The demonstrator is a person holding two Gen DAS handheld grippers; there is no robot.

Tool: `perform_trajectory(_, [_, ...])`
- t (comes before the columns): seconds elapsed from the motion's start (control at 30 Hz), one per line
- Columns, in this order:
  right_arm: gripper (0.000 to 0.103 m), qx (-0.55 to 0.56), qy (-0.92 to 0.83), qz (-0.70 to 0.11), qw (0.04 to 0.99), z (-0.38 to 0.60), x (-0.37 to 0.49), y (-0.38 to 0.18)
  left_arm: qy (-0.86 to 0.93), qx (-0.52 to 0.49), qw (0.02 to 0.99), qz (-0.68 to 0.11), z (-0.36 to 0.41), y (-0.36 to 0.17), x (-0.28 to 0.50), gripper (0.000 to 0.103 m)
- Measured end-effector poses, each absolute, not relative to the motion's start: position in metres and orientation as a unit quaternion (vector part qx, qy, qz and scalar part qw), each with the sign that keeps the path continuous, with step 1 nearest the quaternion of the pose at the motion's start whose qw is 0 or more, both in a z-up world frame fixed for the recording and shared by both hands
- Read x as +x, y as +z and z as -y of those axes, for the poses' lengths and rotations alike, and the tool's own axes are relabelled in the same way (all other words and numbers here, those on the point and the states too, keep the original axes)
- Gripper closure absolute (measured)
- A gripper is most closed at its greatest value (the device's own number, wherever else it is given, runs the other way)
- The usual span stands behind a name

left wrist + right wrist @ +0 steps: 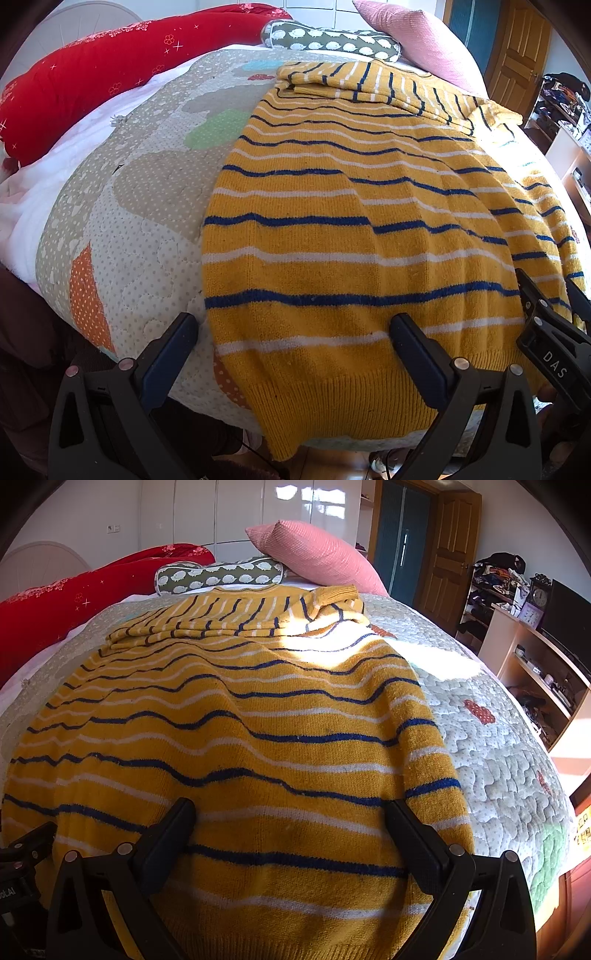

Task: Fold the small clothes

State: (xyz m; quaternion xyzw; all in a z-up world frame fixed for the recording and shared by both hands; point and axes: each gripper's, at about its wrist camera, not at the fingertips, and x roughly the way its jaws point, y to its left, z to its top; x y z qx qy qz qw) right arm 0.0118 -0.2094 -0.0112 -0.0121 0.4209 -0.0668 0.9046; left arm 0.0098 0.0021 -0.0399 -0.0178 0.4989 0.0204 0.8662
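Observation:
A yellow knit sweater (351,229) with blue and white stripes lies flat on the quilted bed cover (140,206), its ribbed hem hanging over the near bed edge. Both sleeves are folded across its far end. My left gripper (295,332) is open above the sweater's left hem corner, one finger over the quilt, one over the sweater. My right gripper (291,818) is open above the sweater (240,720) near its right hem side. The right gripper also shows at the right edge of the left wrist view (554,317).
A red quilt (92,74), a green patterned bolster (332,40) and a pink pillow (417,40) lie at the bed's far end. A shelf unit with a clock and clutter (532,635) stands right of the bed. A wooden door (450,550) is behind.

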Motion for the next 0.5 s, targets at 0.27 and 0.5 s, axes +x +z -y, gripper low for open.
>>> perform_trajectory(0.27, [0.001,-0.013,-0.068,-0.419,0.906,0.2091,0.0113,-0.0115,0.020,-0.016,0.867,-0.497,-0.0024,-0.0388,0.0093,0.000])
perform_trajectory(0.5, [0.001,-0.014,-0.068,-0.417,0.906,0.2084,0.0114,-0.0123,0.020,-0.016,0.867,-0.497,-0.0021,-0.0390,0.0091,0.000])
